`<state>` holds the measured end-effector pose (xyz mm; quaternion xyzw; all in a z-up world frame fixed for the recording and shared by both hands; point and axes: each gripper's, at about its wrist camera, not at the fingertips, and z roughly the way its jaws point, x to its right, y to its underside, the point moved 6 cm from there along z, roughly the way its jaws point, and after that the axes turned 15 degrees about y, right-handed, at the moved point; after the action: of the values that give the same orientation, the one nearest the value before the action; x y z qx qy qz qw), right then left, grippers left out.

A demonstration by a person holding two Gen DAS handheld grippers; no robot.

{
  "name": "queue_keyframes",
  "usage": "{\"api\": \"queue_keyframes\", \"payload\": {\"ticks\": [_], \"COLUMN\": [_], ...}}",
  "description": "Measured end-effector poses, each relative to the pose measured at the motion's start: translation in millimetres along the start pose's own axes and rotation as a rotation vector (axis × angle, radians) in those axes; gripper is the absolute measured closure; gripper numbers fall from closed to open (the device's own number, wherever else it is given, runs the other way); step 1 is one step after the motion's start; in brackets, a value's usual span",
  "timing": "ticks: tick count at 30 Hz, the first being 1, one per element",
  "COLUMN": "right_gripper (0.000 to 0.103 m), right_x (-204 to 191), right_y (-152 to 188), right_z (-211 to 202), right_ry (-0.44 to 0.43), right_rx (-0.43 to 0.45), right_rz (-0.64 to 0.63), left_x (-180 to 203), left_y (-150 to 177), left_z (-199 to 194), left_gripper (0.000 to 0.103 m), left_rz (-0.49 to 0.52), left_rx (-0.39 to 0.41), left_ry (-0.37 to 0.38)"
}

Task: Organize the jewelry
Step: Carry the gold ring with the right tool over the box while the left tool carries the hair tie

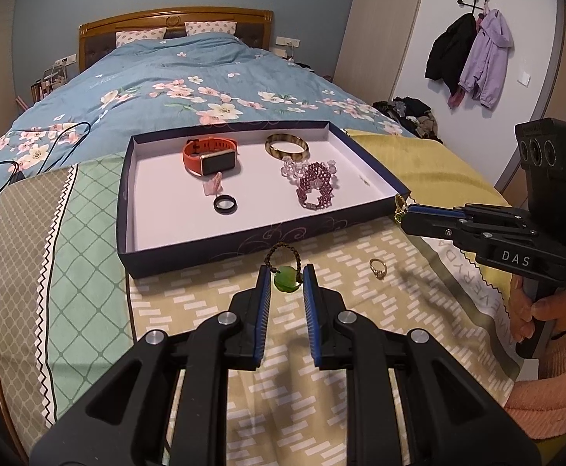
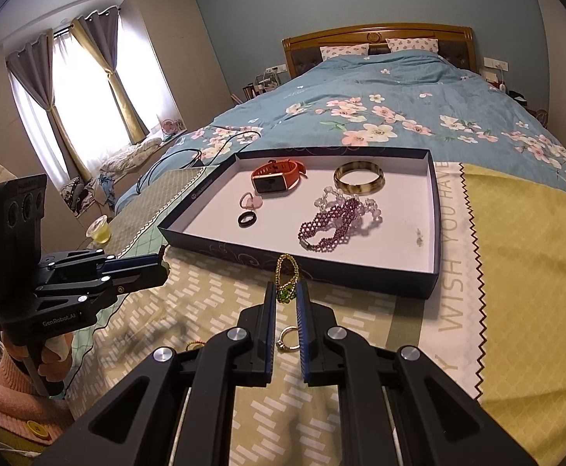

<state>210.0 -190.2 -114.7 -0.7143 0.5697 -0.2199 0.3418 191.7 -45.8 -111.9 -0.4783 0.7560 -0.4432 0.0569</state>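
While level, both claws grip pendants: left claw (image 1: 286, 285), right claw (image 2: 286, 293)

A shallow navy box lid (image 1: 220, 246) lies on the bed, holding an orange smartwatch (image 1: 209, 155) at 11 o'clock, an amber bangle (image 1: 286, 147) at 1, a black ring (image 1: 225, 204) and a purple beaded bracelet (image 1: 316, 185).
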Motion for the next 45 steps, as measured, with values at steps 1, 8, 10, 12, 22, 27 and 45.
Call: {"api": "queue_keyframes", "payload": {"ticks": [1,8,10,12,22,27,45], "right_gripper": [0.094,0.094,0.094,0.094,0.094,0.094,0.094], "right_x": [-0.2,-0.4,-0.5,-0.7,1.5,2.0,5.7], "right_y": [-0.8,-3.4,-5.3,-7.5,-18.1,-19.9,-37.0], "right_z": [0.1,1.7,2.6,3.4,5.7,7.7,18.3], "right_ry": [0.000,0.001,0.002,0.003,0.012,0.009,0.023], "right_rx": [0.001,0.004,0.006,0.009,0.022,0.019,0.026], "right_rz": [-0.001,-0.004,-0.005,-0.007,-0.012,-0.009,-0.011], "left_x": [-0.1,-1.5,-2.2,-2.3,-5.5,-6.8,-17.8], "left_y": [-1.4,-9.6,-11.4,-13.0,-20.7,-24.8,-39.5], "left_z": [-0.6,-0.3,0.1,0.2,3.0,4.3,11.8], "left_gripper": [0.086,0.086,0.086,0.086,0.086,0.086,0.086], "left_rz": [-0.001,0.003,0.003,0.005,0.010,0.012,0.015], "left_rx": [0.004,0.019,0.022,0.024,0.032,0.035,0.039], "left_ry": [0.000,-0.005,-0.007,-0.008,-0.018,-0.021,-0.042]}}
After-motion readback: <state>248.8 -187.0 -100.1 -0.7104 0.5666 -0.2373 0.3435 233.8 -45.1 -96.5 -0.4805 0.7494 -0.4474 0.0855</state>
